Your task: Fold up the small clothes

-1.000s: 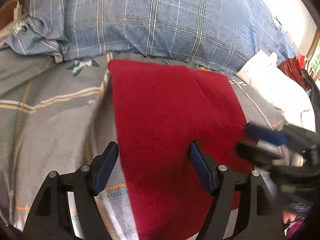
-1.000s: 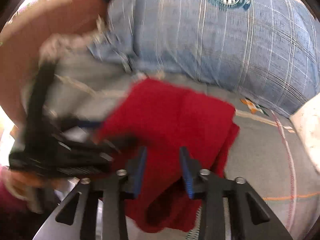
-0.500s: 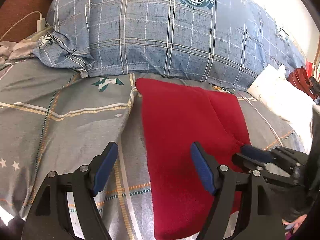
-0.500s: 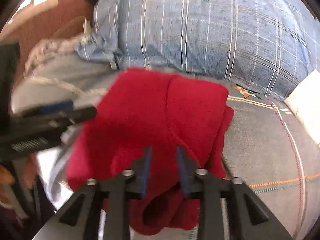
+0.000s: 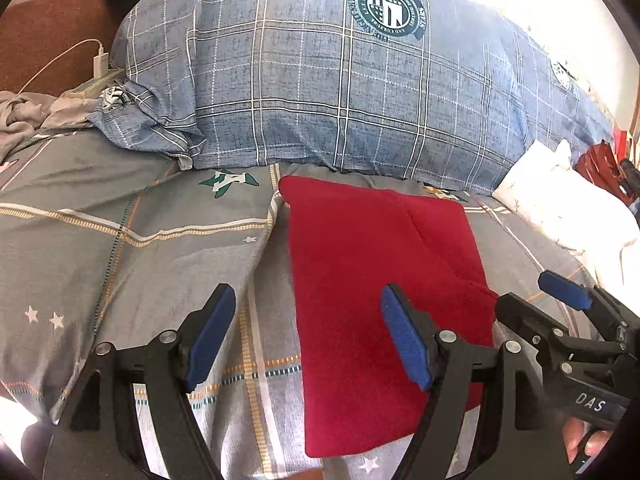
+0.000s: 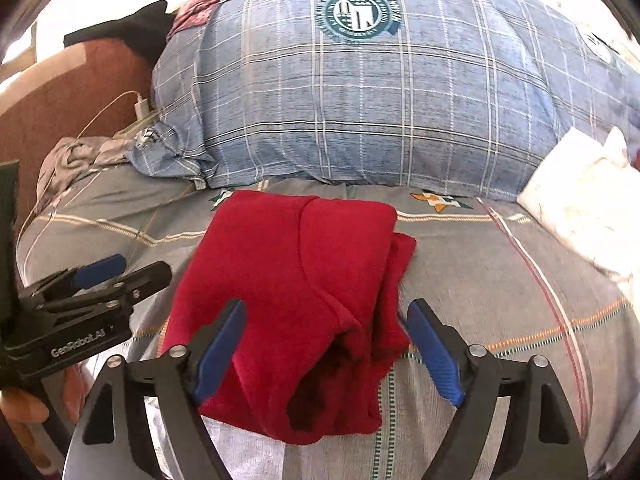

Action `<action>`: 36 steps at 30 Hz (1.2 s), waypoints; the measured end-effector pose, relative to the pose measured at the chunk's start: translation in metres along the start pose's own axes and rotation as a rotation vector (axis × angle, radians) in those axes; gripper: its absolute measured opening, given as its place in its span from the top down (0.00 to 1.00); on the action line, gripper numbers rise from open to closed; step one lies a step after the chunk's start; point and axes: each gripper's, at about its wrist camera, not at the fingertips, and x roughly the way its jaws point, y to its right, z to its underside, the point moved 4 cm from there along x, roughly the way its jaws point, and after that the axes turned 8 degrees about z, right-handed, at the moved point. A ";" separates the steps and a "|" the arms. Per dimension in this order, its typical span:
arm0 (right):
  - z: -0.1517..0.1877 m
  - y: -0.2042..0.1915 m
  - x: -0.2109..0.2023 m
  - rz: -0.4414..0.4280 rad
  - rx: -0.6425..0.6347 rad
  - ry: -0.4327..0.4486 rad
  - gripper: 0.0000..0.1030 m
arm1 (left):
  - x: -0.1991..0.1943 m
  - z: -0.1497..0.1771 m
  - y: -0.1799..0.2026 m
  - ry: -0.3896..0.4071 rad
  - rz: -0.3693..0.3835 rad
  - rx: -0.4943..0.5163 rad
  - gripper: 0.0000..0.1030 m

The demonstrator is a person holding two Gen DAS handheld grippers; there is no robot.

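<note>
Below the plaid pillow (image 5: 340,92), the folded red garment (image 5: 376,304) lies free between the wide left gripper (image 5: 310,340) and the opening right gripper (image 6: 326,350).

A grey bedsheet with white and orange plaid stripes and small white stars (image 5: 120,248) covered the bed. At its far side lay a big blue plaid pillow bearing a round green crest (image 5: 340,92). A white pillow (image 5: 568,208) sat to the right, touching the blue one. To the left, a crumpled grey cloth (image 6: 76,156) lay near a white charger plug with its thin cable (image 5: 99,60), in front of a reddish-brown headboard (image 5: 44,40). Dark and maroon clothes (image 6: 208,0) were heaped behind the blue pillow.
</note>
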 end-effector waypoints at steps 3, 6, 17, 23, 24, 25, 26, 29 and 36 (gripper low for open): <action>0.002 0.002 0.000 0.011 0.004 -0.011 0.17 | -0.005 0.001 0.002 0.014 -0.010 0.005 0.27; 0.003 0.001 0.001 0.018 0.015 -0.018 0.16 | -0.009 0.001 0.005 0.027 -0.014 0.016 0.27; 0.013 0.005 0.006 0.025 0.052 -0.055 0.15 | -0.017 0.007 0.013 0.047 -0.028 0.037 0.27; 0.013 0.007 0.002 0.028 0.062 -0.054 0.15 | -0.023 0.011 0.018 0.057 -0.039 0.046 0.27; 0.013 0.007 0.002 0.030 0.062 -0.053 0.15 | -0.024 0.011 0.018 0.061 -0.042 0.043 0.27; 0.013 0.006 0.001 0.034 0.061 -0.052 0.15 | -0.027 0.012 0.019 0.066 -0.044 0.040 0.27; 0.014 0.006 -0.001 0.037 0.060 -0.052 0.15 | -0.028 0.012 0.019 0.068 -0.045 0.038 0.27; 0.014 0.004 -0.004 0.036 0.057 -0.046 0.15 | -0.035 0.015 0.020 0.078 -0.053 0.040 0.27; 0.010 0.002 -0.012 0.038 0.056 -0.031 0.15 | -0.050 0.012 0.022 0.111 -0.065 0.059 0.27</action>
